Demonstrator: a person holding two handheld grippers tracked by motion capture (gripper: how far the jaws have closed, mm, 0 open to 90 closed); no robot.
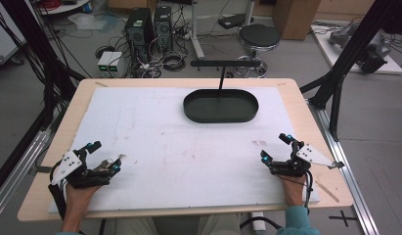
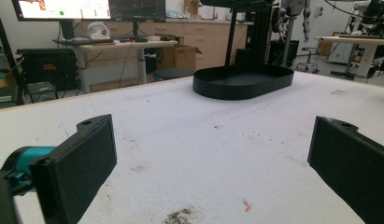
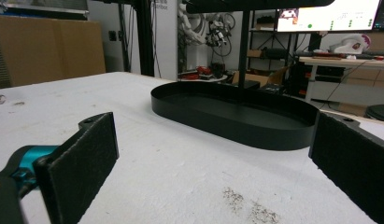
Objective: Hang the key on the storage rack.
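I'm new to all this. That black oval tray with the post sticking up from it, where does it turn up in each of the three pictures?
High view: the black oval tray sits at the far middle of the white table top.
Left gripper view: upper middle, right of centre, beyond the open fingers.
Right gripper view: centre, closer and larger.
Shared landmark: the upright black post rising from the tray.

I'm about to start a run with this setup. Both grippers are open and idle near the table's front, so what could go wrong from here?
1. The tray carries a thin post with a crossbar; a gripper reaching in from above could knock it.
2. The right gripper sits near the table's right edge, so its cable could snag there.
3. Crumbs and stains on the white sheet could foul the jaws' pads.
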